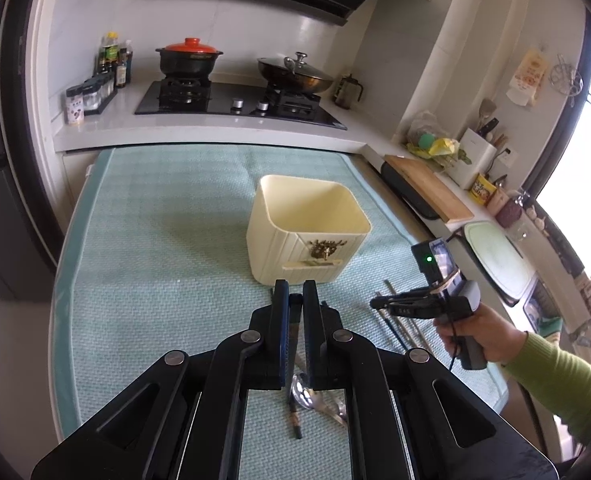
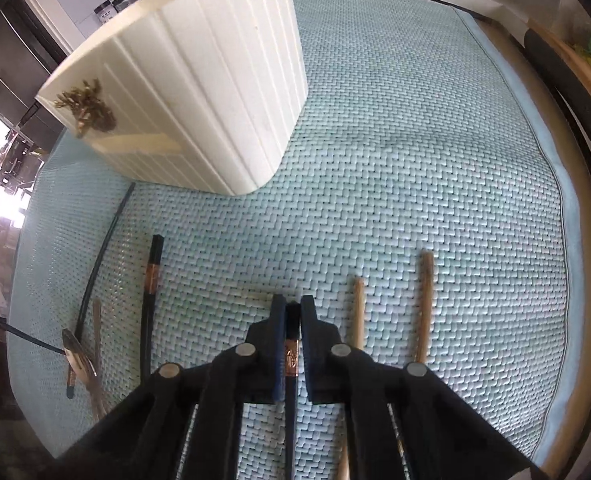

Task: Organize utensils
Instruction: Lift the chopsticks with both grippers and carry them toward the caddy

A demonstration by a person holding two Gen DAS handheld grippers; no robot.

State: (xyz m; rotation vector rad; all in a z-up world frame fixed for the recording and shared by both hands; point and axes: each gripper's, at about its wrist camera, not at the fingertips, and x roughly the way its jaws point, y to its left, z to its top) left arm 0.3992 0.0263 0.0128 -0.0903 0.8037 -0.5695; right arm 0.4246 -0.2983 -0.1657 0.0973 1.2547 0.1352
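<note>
While the left hand-held gripper pinches one dark chopstick before the cream holder, the right hand-held gripper clamps another black chopstick, wooden chopsticks just right.

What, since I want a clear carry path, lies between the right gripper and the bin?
Only bare mat, up to the bin, in the right wrist view. The right gripper is shut on a black chopstick.

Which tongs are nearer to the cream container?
Left. The left tongs, shut on a black chopstick, sit just in front of the cream container. The right tongs, gripping another chopstick, are off to its side, further away.
</note>
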